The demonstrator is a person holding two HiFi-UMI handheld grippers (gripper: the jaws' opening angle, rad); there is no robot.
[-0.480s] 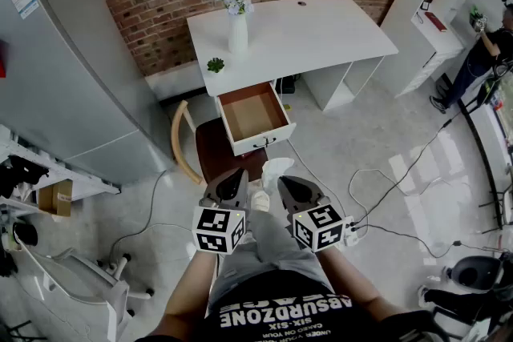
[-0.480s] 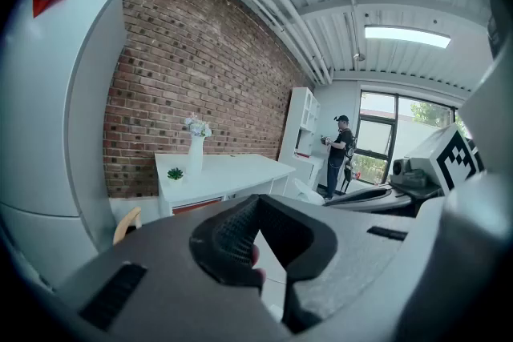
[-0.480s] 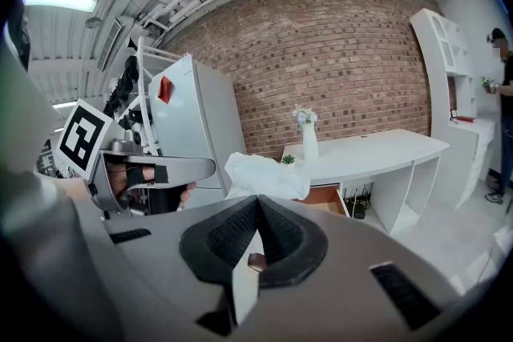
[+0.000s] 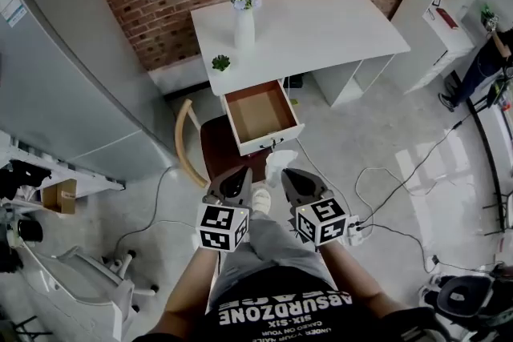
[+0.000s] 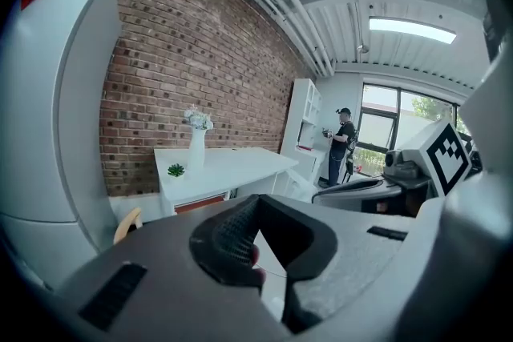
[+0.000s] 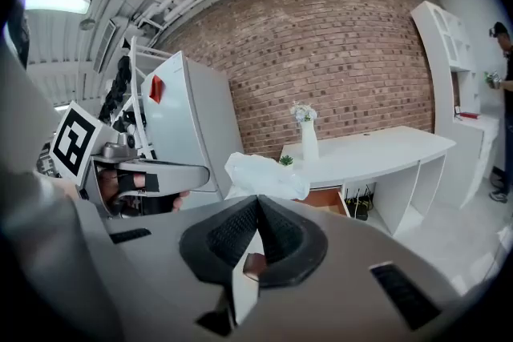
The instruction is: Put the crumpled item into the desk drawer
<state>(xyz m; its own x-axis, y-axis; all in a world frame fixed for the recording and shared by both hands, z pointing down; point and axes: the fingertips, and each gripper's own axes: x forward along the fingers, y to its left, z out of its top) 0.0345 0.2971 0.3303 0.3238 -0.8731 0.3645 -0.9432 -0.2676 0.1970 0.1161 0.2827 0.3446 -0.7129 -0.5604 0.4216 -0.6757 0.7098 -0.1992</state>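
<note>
The crumpled white item (image 4: pixel 278 163) sticks out of the tip of my right gripper (image 4: pixel 288 175), whose jaws are shut on it; in the right gripper view the item (image 6: pixel 265 174) bulges just above the jaws (image 6: pixel 256 203). My left gripper (image 4: pixel 233 181) hangs beside it, shut, with nothing in it (image 5: pixel 258 199). Both are held above my lap, short of the open desk drawer (image 4: pixel 261 115). The drawer's brown inside looks bare. It is pulled out of the white desk (image 4: pixel 321 28).
A wooden chair (image 4: pixel 210 150) stands under the drawer's front. A white vase (image 4: pixel 244 28) and small plant (image 4: pixel 220 62) sit on the desk. A grey fridge (image 4: pixel 80 68) is left; cables (image 4: pixel 385 188) cross the floor on the right. A person (image 4: pixel 487 54) stands far right.
The desk and drawer have shifted slightly right and down in the head view. Both grippers keep their places, the right one still shut on the crumpled item.
</note>
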